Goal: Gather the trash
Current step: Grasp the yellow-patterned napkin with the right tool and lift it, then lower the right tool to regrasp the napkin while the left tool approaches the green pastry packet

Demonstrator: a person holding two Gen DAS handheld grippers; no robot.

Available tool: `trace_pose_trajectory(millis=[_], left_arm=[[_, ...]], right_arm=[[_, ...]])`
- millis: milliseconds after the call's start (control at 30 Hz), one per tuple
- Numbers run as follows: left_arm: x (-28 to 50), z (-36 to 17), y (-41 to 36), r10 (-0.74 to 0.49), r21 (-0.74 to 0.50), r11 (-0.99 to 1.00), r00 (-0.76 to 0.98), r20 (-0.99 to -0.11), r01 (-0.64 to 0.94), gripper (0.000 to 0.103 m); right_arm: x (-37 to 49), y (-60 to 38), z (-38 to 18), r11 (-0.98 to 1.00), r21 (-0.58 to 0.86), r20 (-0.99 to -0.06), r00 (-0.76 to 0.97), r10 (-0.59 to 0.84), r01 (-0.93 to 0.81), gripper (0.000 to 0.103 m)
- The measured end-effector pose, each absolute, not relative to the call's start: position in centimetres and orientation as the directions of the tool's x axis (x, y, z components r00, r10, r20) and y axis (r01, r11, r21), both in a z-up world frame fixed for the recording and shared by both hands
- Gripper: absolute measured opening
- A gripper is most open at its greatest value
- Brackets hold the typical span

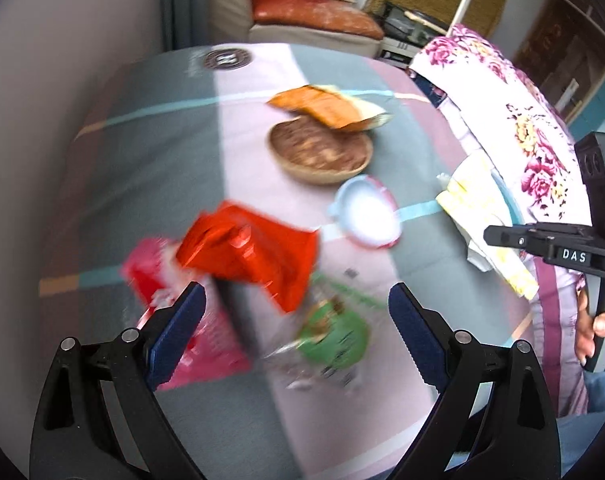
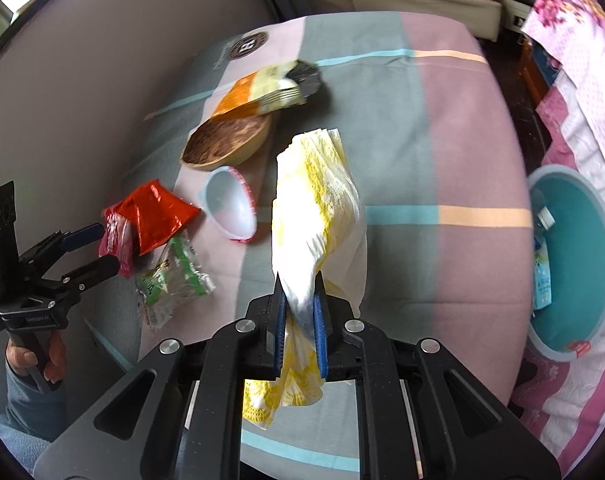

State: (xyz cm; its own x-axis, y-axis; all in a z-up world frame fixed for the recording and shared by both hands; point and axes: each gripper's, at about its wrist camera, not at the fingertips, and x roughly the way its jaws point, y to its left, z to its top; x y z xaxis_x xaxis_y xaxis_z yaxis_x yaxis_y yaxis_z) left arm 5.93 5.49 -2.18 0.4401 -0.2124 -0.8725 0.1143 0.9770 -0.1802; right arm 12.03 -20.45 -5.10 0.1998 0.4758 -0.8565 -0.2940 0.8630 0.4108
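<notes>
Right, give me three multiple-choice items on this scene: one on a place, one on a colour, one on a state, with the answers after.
1. Where is the teal bin?
A. At the right edge of the right wrist view, beside the bed
B. On the wooden bowl
C. Under the red wrapper

2. What colour is the pattern on the napkin?
A. Blue
B. Yellow
C. Black

3. How is the left gripper?
A. Shut on the napkin
B. Shut on the bowl
C. Open, holding nothing

Answers: 1 A, it sits low by the floral cloth. 2 B, yellow print on white paper. 3 C, its fingers stand wide apart above the wrappers; the right gripper pinches the napkin.
</notes>
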Motion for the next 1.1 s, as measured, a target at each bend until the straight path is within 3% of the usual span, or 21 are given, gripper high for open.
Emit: trace_pose_trajectory(millis=[267, 500, 633, 733, 1100], left_arm=[[9.5, -4.0, 1.2, -0.247, -0.206, 0.968, 0.405, -0.880, 0.142, 0.093], [8.1, -5.1, 1.2, -0.235, -0.184, 0.968, 0.357, -0.904, 0.171, 0.093], [7.5, -5.3, 1.9, -0.228, -0.180, 0.970, 0.344, -0.911, 0.165, 0.093], [7.2, -5.7, 2.2, -0.231, -0.188, 0.969, 0.333, -0.914, 0.158, 0.093], [5.5, -7.6, 2.6, -0.244, -0.205, 0.966, 0.282, -0.928, 0.159, 0.093]], right_arm=[[12.1, -23.2, -5.3, 0.861, 0.446, -0.839, 0.220, 0.497, -0.245, 0.012], [12.6, -24.2, -5.9, 0.847, 0.482, -0.828, 0.200, 0.524, -0.223, 0.012], [12.6, -23.3, -7.1, 0.839, 0.494, -0.832, 0.158, 0.532, -0.228, 0.017], [12.3, -22.6, -7.5, 0.838, 0.488, -0.833, 0.158, 0.531, -0.245, 0.031], [12.4, -22.9, -7.7, 0.862, 0.454, -0.855, 0.164, 0.493, -0.225, 0.033]])
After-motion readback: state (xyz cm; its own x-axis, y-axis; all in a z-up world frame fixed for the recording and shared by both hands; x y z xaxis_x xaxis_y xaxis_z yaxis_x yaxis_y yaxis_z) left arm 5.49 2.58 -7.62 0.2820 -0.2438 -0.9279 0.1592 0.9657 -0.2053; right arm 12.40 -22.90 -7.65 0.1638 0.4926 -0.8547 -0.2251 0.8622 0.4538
